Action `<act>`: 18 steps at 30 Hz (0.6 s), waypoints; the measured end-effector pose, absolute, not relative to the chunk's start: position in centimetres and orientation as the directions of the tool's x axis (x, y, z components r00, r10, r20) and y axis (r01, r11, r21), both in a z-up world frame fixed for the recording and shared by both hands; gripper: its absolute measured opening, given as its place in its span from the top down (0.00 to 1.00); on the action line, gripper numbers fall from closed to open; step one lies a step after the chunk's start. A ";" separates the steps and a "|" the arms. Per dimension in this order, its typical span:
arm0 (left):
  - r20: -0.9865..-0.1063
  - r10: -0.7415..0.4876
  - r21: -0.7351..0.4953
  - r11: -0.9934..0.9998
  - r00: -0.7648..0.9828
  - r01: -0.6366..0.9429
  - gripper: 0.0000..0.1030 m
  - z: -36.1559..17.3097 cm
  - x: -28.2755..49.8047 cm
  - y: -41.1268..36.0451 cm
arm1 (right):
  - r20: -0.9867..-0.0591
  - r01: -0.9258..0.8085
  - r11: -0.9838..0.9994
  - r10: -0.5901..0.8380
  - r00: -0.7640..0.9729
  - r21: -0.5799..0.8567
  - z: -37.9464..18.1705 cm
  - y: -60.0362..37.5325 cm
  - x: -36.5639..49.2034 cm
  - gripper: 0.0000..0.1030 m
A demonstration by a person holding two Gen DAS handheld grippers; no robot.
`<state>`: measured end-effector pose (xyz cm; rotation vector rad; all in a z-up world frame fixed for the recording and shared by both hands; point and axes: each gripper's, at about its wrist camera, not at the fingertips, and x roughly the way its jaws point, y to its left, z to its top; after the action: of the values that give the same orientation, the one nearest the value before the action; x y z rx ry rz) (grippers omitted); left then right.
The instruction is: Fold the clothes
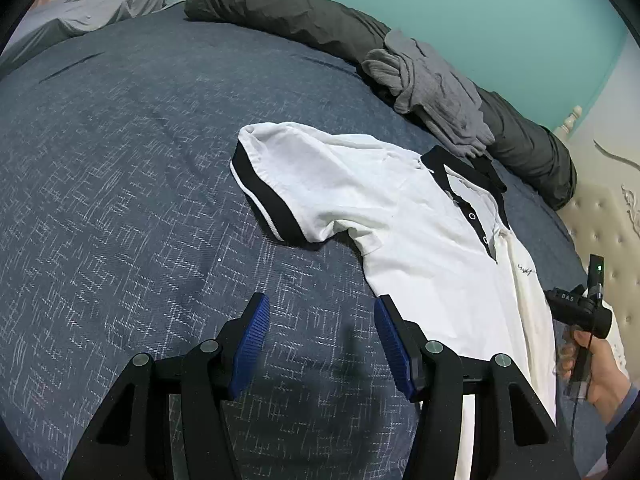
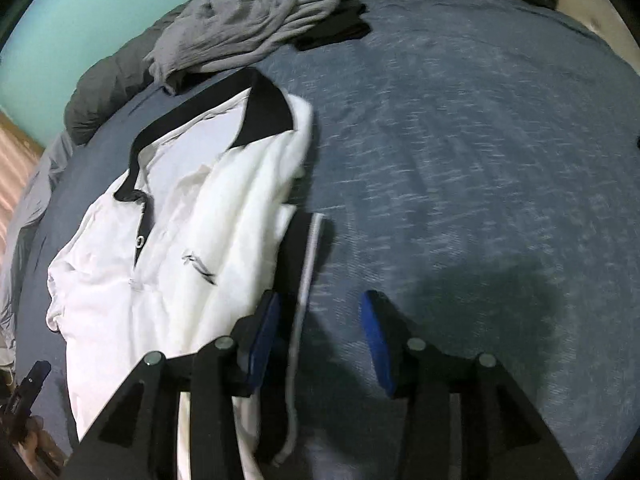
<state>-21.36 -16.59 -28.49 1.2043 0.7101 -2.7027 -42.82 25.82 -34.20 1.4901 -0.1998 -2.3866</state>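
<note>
A white polo shirt (image 1: 380, 208) with a black collar and black sleeve cuffs lies face up on the blue bedspread (image 1: 120, 200). Its left sleeve (image 1: 272, 184) is spread out flat. My left gripper (image 1: 322, 302) stands open over bare bedspread, its right finger at the shirt's side edge. In the right wrist view the shirt (image 2: 180, 208) has its right side folded inward. The black cuff with a white stripe (image 2: 302, 264) runs down between the fingers of my right gripper (image 2: 322, 298), close to the left pad. That gripper is open and its pads do not press on the cuff.
A crumpled grey garment (image 1: 432, 88) rests on a rolled dark grey duvet (image 1: 280, 12) along the far edge. A small black item (image 2: 336, 28) lies beside it. A cream tufted headboard (image 1: 600, 220) is at the right. A person's hand (image 1: 600, 376) holds the other gripper's handle.
</note>
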 end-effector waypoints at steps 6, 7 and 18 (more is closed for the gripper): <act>-0.724 0.098 -0.378 -0.884 -0.683 0.274 0.43 -28.6 -21.3 -16.6 | -0.866 0.253 -0.942 -0.309 -0.394 0.221 -34.2 23.4 -42.9 0.84; -0.725 0.099 -0.377 -0.885 -0.682 0.273 0.43 -28.6 -21.3 -16.6 | -0.869 0.262 -0.944 -0.295 -0.396 0.201 -34.1 23.0 -42.8 0.86; -0.724 0.098 -0.378 -0.884 -0.683 0.274 0.43 -28.6 -21.4 -16.7 | -0.846 0.271 -0.946 -0.286 -0.450 0.175 -32.9 22.7 -42.8 1.00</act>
<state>-21.37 -16.65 -28.63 1.2041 0.7172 -2.7003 -42.77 22.68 -32.91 1.4206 -0.0211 -2.4280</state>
